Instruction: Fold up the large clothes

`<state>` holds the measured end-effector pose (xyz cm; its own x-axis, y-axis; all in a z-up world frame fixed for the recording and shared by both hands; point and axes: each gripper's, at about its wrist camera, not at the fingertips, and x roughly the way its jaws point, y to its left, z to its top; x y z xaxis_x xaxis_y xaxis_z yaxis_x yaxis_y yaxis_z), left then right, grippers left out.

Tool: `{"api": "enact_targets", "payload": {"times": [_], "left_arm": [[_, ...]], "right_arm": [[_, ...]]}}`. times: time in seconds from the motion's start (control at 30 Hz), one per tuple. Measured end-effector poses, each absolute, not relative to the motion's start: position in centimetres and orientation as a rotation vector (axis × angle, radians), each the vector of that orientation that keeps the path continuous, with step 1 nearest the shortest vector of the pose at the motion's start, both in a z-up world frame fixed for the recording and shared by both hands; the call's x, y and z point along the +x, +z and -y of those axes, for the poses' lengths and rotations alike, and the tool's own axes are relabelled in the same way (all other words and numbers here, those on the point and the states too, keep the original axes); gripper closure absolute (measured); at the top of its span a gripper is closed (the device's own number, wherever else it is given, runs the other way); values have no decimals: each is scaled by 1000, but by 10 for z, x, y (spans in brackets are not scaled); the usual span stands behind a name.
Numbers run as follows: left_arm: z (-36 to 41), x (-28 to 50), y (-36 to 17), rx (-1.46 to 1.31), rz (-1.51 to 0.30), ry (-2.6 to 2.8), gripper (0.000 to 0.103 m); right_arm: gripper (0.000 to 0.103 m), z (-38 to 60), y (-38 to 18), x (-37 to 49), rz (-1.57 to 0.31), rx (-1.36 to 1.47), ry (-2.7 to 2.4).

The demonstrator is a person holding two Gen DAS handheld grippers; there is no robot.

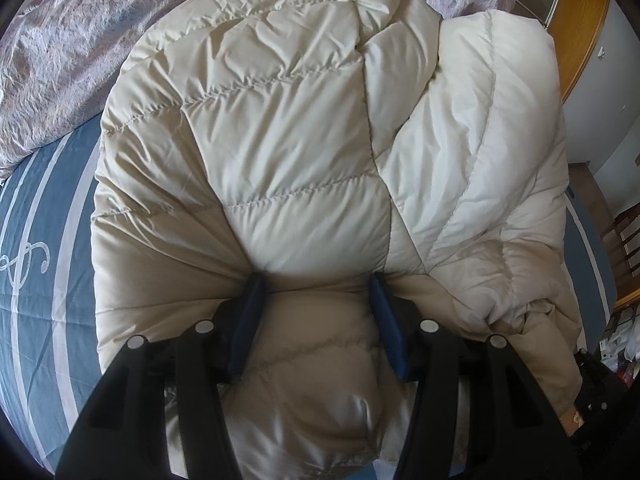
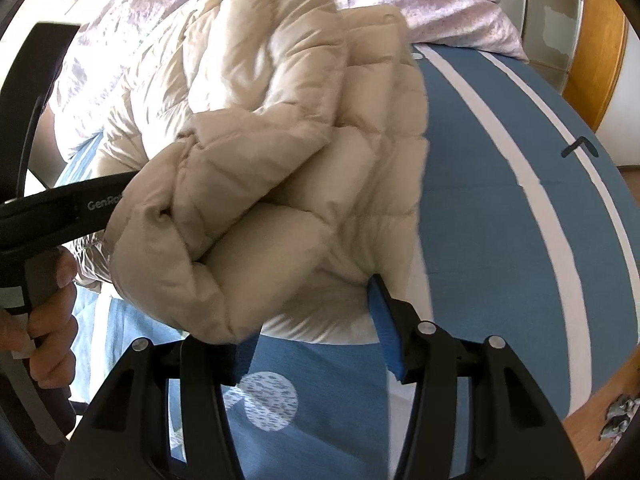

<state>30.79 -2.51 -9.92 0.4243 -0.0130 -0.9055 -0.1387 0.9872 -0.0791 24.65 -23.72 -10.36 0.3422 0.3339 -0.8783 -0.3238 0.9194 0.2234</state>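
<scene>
Right gripper (image 2: 316,308) clamped on a bunched fold of beige quilted jacket (image 2: 280,168) over blue white-striped bedspread (image 2: 500,220), lilac blanket (image 2: 440,4) at far edge, a hand (image 2: 52,320) on the left gripper's handle.

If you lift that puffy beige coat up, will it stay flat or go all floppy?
Probably floppy: the puffy beige quilted coat already bunches and droops where the right tongs pinch it. It looks light, being stuffed and billowy. Its shiny fabric might slip, so the left tongs grip a thick fold.

Both wrists close, downward, sharing jacket (image 1: 280,152)
</scene>
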Motion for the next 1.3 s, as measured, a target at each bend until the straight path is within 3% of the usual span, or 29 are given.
{"api": "enact_targets", "payload": {"times": [0.3, 0.7, 0.93, 1.3], "left_arm": [[21, 302, -92, -155, -1132, 81, 50], [19, 297, -97, -165, -1132, 76, 50], [20, 299, -98, -166, -1133, 64, 50], [17, 299, -96, -170, -1134, 34, 50]], "right_arm": [[49, 277, -86, 275, -1104, 52, 298], [50, 251, -17, 323, -943, 144, 399], [59, 214, 11, 338, -890, 133, 506], [75, 177, -6, 355, -935, 31, 533]]}}
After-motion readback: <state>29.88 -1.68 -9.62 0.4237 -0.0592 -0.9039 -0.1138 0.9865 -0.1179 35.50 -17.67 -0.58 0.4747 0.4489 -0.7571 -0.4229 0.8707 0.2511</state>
